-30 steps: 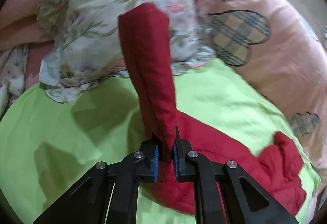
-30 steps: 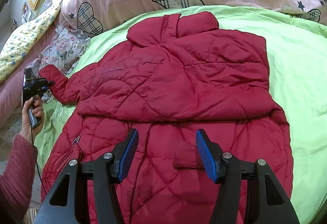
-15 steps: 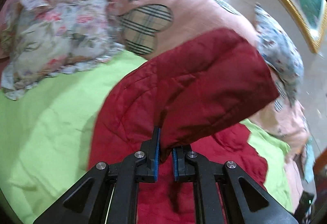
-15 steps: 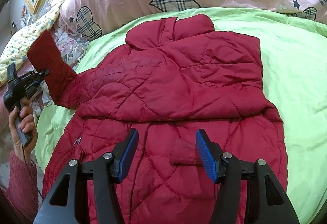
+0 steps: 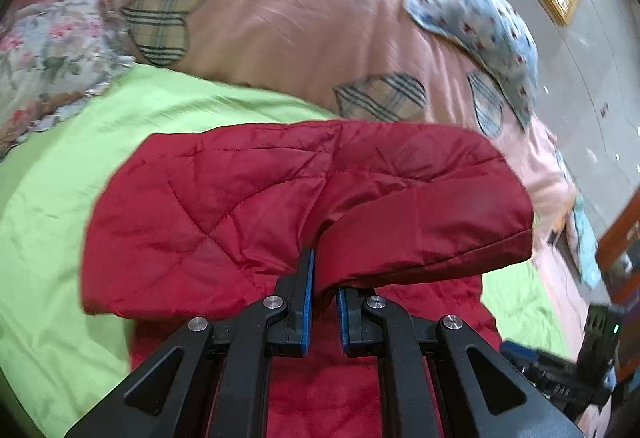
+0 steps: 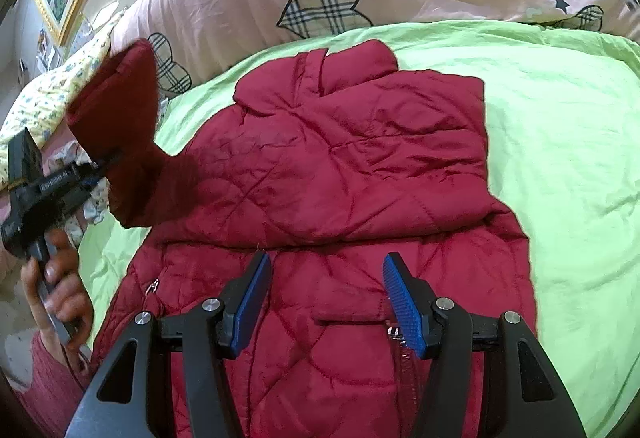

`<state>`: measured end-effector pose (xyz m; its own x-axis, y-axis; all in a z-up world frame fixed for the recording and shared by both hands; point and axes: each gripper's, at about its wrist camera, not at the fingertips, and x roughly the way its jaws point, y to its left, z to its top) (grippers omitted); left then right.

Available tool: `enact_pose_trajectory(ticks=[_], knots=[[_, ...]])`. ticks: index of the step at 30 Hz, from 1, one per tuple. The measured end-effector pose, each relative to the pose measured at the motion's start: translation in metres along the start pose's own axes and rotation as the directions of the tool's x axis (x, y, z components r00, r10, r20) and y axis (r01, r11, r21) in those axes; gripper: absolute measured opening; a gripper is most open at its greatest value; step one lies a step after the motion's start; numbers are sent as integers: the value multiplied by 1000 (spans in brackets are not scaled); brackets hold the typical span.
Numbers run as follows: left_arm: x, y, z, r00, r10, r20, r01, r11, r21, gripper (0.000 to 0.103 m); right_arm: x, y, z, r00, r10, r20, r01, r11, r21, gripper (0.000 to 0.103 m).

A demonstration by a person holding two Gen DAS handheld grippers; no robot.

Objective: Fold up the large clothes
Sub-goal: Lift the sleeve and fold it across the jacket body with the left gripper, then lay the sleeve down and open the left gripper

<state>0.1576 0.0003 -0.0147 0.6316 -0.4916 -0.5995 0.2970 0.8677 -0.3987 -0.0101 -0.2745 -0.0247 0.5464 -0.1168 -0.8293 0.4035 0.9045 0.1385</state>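
Red quilted jacket [image 6: 340, 174] lies on the green sheet [image 6: 560, 142], its sleeve [image 5: 304, 206] lifted, pinched in the left gripper [image 5: 325, 292], while the right gripper [image 6: 326, 302] hovers, jaws apart.

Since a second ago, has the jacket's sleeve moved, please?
Yes. The sleeve, clamped in the left gripper, has risen off the green sheet toward the pink quilt.

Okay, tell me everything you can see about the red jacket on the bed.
The red jacket is a quilted, puffy coat with a slightly shiny shell, a stand-up collar and a zipper. It lies spread on the green bedsheet, one side already folded across its body. The left hand-held gripper is shut on one sleeve, lifting it off the bed. The right hand-held gripper hovers open above the lower part.
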Motion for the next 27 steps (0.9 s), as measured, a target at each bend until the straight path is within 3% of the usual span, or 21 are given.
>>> enact_pose_trajectory(ticks=[7, 17, 22, 27], knots=[[34, -36, -15, 997, -3, -76, 10, 996, 90, 8, -6, -18, 4, 1000, 1, 19, -2, 999, 52, 60], [74, -70, -33, 990, -2, -143, 26, 986, 166, 9, -8, -37, 15, 997, 71, 34, -75, 986, 149, 62], [98, -85, -42, 987, 22, -161, 11, 980, 197, 9, -7, -42, 30, 991, 122, 61, -132, 971, 200, 62], [111, -102, -47, 986, 23, -165, 14, 975, 221, 9, 14, -47, 48, 970, 233, 70, -243, 931, 273, 62]])
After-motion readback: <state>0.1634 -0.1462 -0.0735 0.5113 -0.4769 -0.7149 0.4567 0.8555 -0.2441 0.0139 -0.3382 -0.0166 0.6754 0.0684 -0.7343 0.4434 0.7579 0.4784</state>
